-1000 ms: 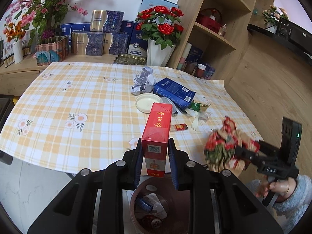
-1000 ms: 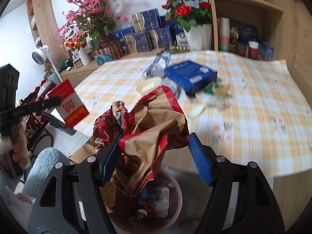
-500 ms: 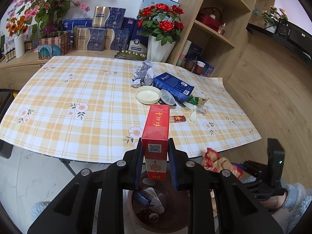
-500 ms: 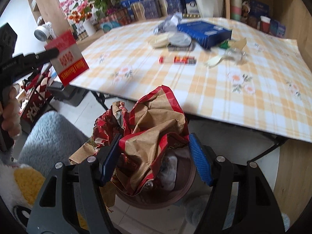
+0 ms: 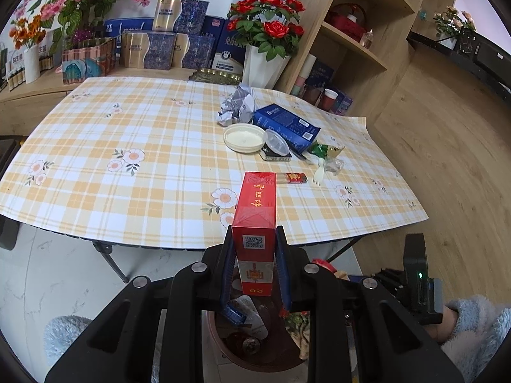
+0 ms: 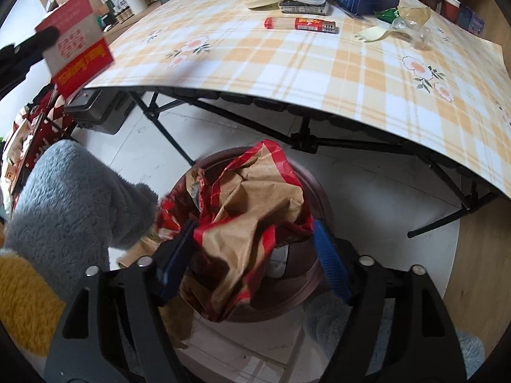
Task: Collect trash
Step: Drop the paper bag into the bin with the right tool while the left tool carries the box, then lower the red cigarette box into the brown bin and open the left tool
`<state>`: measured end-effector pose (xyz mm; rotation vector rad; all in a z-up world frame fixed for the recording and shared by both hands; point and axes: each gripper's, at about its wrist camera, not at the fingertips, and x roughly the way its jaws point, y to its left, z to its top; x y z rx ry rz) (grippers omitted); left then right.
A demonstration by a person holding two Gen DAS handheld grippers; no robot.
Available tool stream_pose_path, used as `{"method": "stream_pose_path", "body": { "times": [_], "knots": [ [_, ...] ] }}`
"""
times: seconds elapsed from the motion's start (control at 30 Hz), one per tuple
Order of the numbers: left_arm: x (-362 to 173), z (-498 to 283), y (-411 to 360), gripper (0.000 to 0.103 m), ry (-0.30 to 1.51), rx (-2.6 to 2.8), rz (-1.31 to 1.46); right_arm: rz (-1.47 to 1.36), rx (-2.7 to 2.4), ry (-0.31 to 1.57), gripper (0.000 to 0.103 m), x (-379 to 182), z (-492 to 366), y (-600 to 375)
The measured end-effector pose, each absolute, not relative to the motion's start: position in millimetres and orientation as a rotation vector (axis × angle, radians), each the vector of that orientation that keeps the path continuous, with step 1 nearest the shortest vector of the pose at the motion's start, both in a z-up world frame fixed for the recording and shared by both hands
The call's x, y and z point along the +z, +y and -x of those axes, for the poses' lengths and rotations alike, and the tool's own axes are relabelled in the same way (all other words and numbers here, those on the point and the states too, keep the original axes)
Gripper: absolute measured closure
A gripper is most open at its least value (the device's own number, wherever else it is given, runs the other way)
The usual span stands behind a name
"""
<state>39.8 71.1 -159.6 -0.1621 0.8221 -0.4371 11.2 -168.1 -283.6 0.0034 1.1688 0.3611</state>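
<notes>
My left gripper (image 5: 254,249) is shut on a red carton (image 5: 255,223), held upright above the brown trash bin (image 5: 255,360) below the table edge. The carton also shows in the right wrist view (image 6: 76,44). My right gripper (image 6: 252,239) is shut on a crumpled red and brown paper bag (image 6: 252,204), held low over the bin's mouth (image 6: 306,290). The bin holds several scraps. On the checked table (image 5: 127,166) lie a crumpled grey paper (image 5: 238,105), a blue box (image 5: 286,124), a white lid (image 5: 244,137), a red tube (image 5: 293,178) and clear wrappers (image 5: 329,159).
Vases of flowers (image 5: 268,48) and gift boxes (image 5: 166,48) stand beyond the table's far edge. A wooden shelf unit (image 5: 351,38) stands at the right. Black folding table legs (image 6: 319,146) run just behind the bin. A fluffy grey slipper (image 6: 73,198) is left of the bin.
My right gripper has gone down with the paper bag, from table height to just over the bin. My left gripper has drawn back a little from the table with the carton.
</notes>
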Motion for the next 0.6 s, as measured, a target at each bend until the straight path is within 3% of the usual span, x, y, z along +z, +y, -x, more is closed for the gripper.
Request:
{"method": "stream_pose_path", "body": {
  "times": [0.27, 0.6],
  "knots": [
    [-173, -39, 60, 0.08, 0.858, -0.469, 0.137, -0.101, 0.379, 1.159, 0.009, -285, -24, -169],
    [-193, -34, 35, 0.08, 0.913, -0.583, 0.067, -0.139, 0.298, 1.003, 0.008, -238, -29, -195]
  ]
}}
